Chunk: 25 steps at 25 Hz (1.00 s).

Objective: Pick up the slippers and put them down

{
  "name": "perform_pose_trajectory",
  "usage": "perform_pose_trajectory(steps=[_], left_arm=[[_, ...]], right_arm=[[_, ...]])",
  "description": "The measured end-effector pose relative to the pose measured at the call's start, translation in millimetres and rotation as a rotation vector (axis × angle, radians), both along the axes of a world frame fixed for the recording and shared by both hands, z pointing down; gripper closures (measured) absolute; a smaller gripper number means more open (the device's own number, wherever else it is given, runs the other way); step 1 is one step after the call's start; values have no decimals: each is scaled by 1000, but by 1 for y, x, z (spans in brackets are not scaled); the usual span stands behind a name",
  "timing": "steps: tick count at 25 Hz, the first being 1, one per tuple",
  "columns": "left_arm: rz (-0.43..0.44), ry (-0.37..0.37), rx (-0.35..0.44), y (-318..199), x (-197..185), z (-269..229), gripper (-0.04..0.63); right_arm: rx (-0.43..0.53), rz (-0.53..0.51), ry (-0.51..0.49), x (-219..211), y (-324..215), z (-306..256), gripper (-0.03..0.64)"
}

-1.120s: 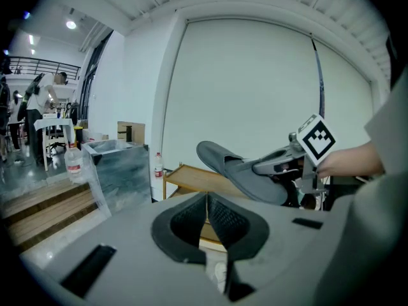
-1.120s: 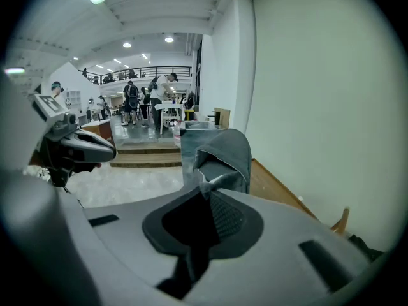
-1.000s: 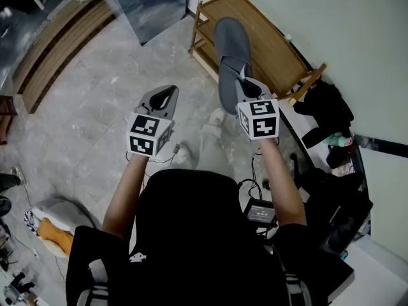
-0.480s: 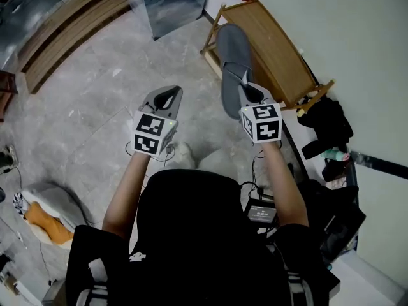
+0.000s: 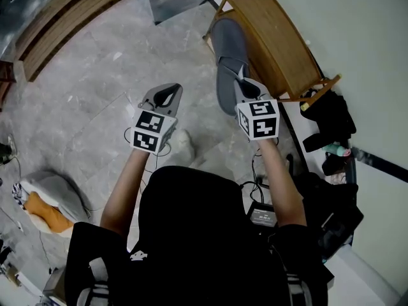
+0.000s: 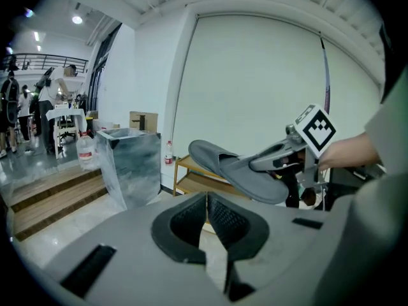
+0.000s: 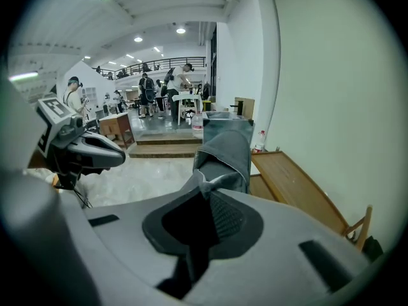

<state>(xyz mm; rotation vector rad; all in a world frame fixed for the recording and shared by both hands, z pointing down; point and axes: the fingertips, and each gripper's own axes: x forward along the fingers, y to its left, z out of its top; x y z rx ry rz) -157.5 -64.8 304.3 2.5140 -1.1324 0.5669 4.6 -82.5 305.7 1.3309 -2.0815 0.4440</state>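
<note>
At the far left, wooden steps (image 5: 64,14) border a pale stone floor (image 5: 95,94).

Just left of centre I hold the left claw (image 5: 168,89) above that floor. Its jaws are pressed together on nothing, so it is carrying nothing.

Right of centre, the right claw (image 5: 243,81) is pinching a grey slipper (image 5: 228,46) by the edge of its upper, near the heel opening. The slipper hangs in the air and points away from me, its toe reaching toward the near end of a wooden rack (image 5: 274,37) against the light wall on the right. From the left claw's camera the slipper is clearly lifted off everything, with the rack behind and below it.

My reading is that the task is partway done. One slipper has been picked up but not yet put down (whether it belongs on the rack or the floor, I cannot tell). No second slipper shows in any view, so I cannot say whether one has already been placed or is still to be fetched. What remains is lowering this slipper onto a surface and spreading the right claw.
</note>
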Motion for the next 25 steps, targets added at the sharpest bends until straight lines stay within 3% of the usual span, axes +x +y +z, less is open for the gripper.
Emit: perform_pose_trajectory(steps=[9,25], left_arm=[[-7,5,-62,13,14,40,588],[-40,-66,-111,17,29,168,588]], right_arm=[[-72,7,-13,11,20,38,600],[-119,-40,-60,21,36,160,600]])
